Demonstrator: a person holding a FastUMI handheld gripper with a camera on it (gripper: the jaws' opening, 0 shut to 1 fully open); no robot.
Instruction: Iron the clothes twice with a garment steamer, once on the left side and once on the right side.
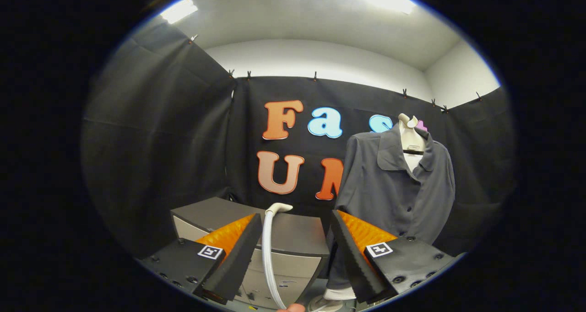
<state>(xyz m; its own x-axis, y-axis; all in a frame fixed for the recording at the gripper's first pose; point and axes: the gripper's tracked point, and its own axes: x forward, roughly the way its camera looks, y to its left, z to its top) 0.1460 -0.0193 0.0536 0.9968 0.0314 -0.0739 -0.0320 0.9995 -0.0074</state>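
The gripper (295, 239) has its two fingers spread wide apart; nothing is pressed between them, and neither finger touches an object. In the gap between the fingers a white hose (267, 257) runs upward from below, close to the left finger; at its top it bends over into a pale nozzle head (280, 207) that rests at the edge of a grey cabinet (293, 243). Whether the hose touches the left finger cannot be told. The cabinet stands just beyond the fingers, its flat top tilted in the view, with lighter drawer fronts below.

The grey shirt (393, 193) hangs to the right of the cabinet, beyond the right finger; it is mounted on a white hanger form (410, 138) whose neck rises above the open collar; the front placket with dark buttons faces the gripper. The shirt is well apart from both fingers. Black cloth walls enclose the booth behind the shirt and cabinet; ceiling lights shine above.
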